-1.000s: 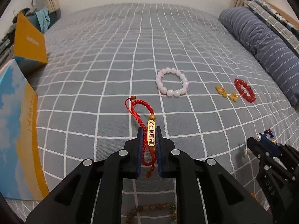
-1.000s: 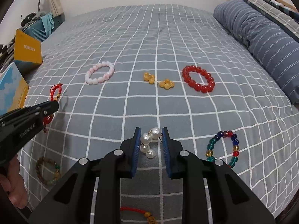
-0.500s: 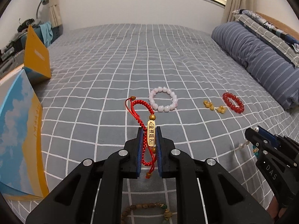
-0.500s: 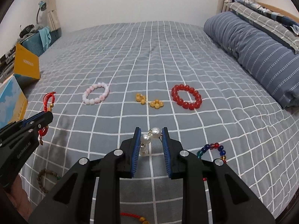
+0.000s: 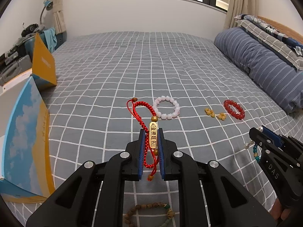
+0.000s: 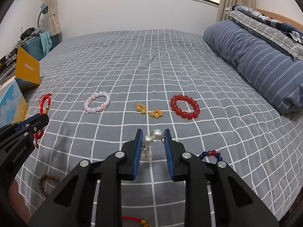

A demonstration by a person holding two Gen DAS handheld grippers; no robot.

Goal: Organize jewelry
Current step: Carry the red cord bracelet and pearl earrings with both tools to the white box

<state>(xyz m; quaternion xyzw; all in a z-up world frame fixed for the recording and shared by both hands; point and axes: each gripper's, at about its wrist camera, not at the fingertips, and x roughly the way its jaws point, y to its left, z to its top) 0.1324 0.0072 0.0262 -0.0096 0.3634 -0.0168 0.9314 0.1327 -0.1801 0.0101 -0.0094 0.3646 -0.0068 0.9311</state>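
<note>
My left gripper (image 5: 151,134) is shut on a red braided cord bracelet (image 5: 149,132) with a gold tag, held above the bed. My right gripper (image 6: 153,135) is shut on a white pearl piece (image 6: 151,138), also held above the bed. On the grey checked bedspread (image 6: 151,66) lie a pink bead bracelet (image 6: 97,102), yellow bead earrings (image 6: 149,111) and a red bead bracelet (image 6: 184,106). A multicolour bead bracelet (image 6: 210,154) lies beside my right gripper. A brown bead bracelet (image 5: 149,213) lies under my left gripper.
A blue and yellow box (image 5: 24,141) stands at the left edge of the bed, with an orange box (image 5: 44,66) behind it. A rolled striped blue duvet (image 6: 261,62) lies along the right side. Another red bead string (image 6: 136,220) shows at the bottom of the right wrist view.
Both grippers have lifted up from the bed with their pieces still held, so more of the room and window shows.
</note>
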